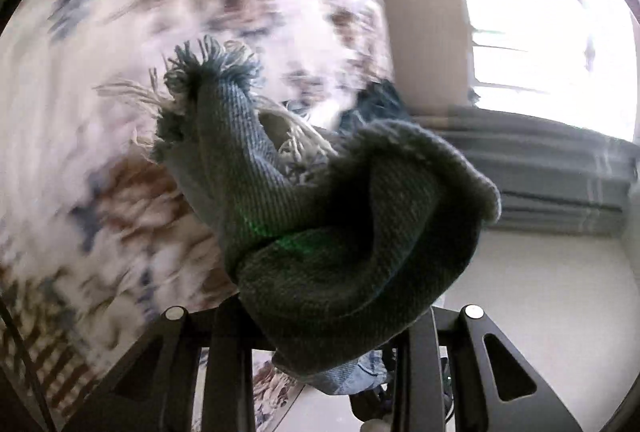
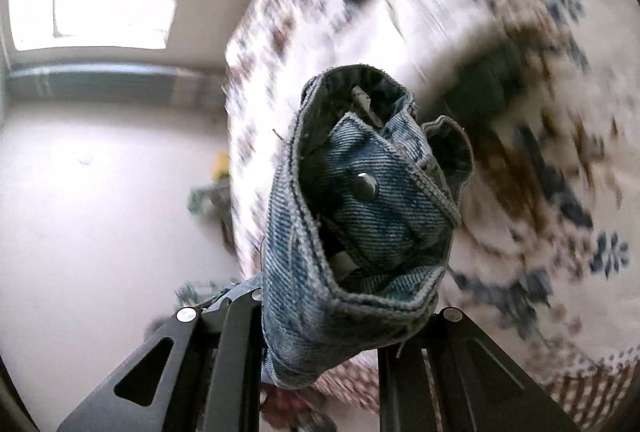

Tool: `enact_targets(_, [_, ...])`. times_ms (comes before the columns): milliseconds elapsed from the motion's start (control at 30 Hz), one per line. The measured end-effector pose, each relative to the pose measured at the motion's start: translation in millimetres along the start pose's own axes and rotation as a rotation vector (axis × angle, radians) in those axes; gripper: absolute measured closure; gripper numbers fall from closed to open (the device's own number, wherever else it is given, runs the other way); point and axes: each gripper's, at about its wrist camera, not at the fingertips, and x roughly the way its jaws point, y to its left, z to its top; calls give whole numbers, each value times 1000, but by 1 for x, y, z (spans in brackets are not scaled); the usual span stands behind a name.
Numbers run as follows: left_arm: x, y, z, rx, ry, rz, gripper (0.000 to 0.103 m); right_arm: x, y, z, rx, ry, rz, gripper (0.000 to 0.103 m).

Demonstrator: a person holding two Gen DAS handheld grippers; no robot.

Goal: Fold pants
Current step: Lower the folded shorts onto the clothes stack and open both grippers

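Floral-patterned cream rug (image 1: pixel 100 160) blurred beneath; bright window (image 1: pixel 540 44) beyond. Left gripper (image 1: pixel 320 344) clamped on frayed hem of faded blue denim pants (image 1: pixel 320 232); right gripper (image 2: pixel 320 336) clamped on their buttoned waistband (image 2: pixel 360 208), both bunches held aloft.

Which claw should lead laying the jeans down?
Right, probably. The right claw pinches the waistband, button showing; the left claw holds only the frayed hem. Both lifted over the quilt.
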Motion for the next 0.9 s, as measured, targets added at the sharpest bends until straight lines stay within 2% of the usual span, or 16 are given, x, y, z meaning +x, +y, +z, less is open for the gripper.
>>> enact_targets(167, [56, -80, 45, 117, 50, -63, 78, -19, 42, 80, -2, -129, 48, 87])
enact_targets(233, [98, -102, 65, 170, 85, -80, 78, -14, 39, 113, -3, -166, 51, 87])
enact_targets(300, [139, -106, 82, 206, 116, -86, 78, 0, 27, 144, -3, -195, 35, 87])
enact_targets(333, [157, -105, 88, 221, 124, -73, 78, 5, 22, 156, -5, -202, 28, 87])
enact_targets(433, [224, -81, 107, 257, 187, -44, 78, 38, -32, 179, 8, -213, -21, 87])
enact_targets(500, [266, -50, 117, 272, 238, -16, 78, 61, -76, 189, 43, -195, -50, 87])
enact_targets(533, [279, -32, 119, 274, 248, 28, 78, 71, -95, 190, 74, -185, -55, 87])
enact_targets(567, [288, -16, 122, 253, 266, 29, 78, 78, -111, 190, 109, -175, -52, 87])
enact_targets(600, [293, 4, 121, 225, 274, 54, 78, 83, -124, 190, 124, -171, -58, 87])
enact_targets(667, [293, 30, 118, 189, 284, 52, 78, 88, -132, 189, 111, -174, -70, 87])
enact_targets(800, [287, 47, 115, 139, 301, 88, 74, 95, -136, 182, 101, -146, -91, 86])
enact_targets(867, [283, 49, 120, 87, 325, 113, 71, 97, -141, 184, 129, -129, -91, 81])
enact_targets(900, [276, 42, 112, 86, 336, 125, 70, 97, -144, 186, 148, -113, -86, 78])
